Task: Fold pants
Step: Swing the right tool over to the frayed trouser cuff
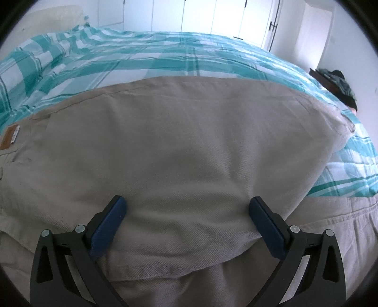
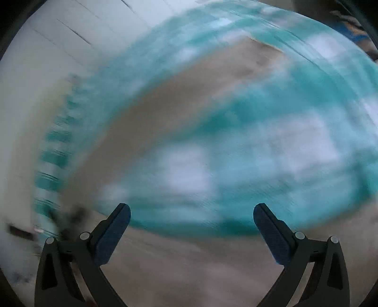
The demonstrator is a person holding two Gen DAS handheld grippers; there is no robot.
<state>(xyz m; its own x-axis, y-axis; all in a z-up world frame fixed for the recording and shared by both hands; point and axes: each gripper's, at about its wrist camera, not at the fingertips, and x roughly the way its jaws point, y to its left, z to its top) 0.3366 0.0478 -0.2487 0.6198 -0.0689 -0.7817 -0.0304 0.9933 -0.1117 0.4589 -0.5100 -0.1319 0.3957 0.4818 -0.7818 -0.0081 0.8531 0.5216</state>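
Beige pants (image 1: 179, 146) lie spread on a bed with a teal and white checked cover (image 1: 146, 59). A brown waist label (image 1: 9, 138) shows at the far left. My left gripper (image 1: 187, 209) is open, its blue pads low over a raised fold of the pants, holding nothing. The right wrist view is heavily blurred by motion. In it my right gripper (image 2: 191, 215) is open and empty above the cover (image 2: 236, 165), with beige pants fabric (image 2: 184, 266) below it and a beige band (image 2: 179, 92) running up to the right.
White wardrobe doors (image 1: 212, 16) stand behind the bed. A dark bundle (image 1: 340, 87) sits on a dark stand beside the bed at the right. A white pillow (image 1: 54, 16) lies at the far left.
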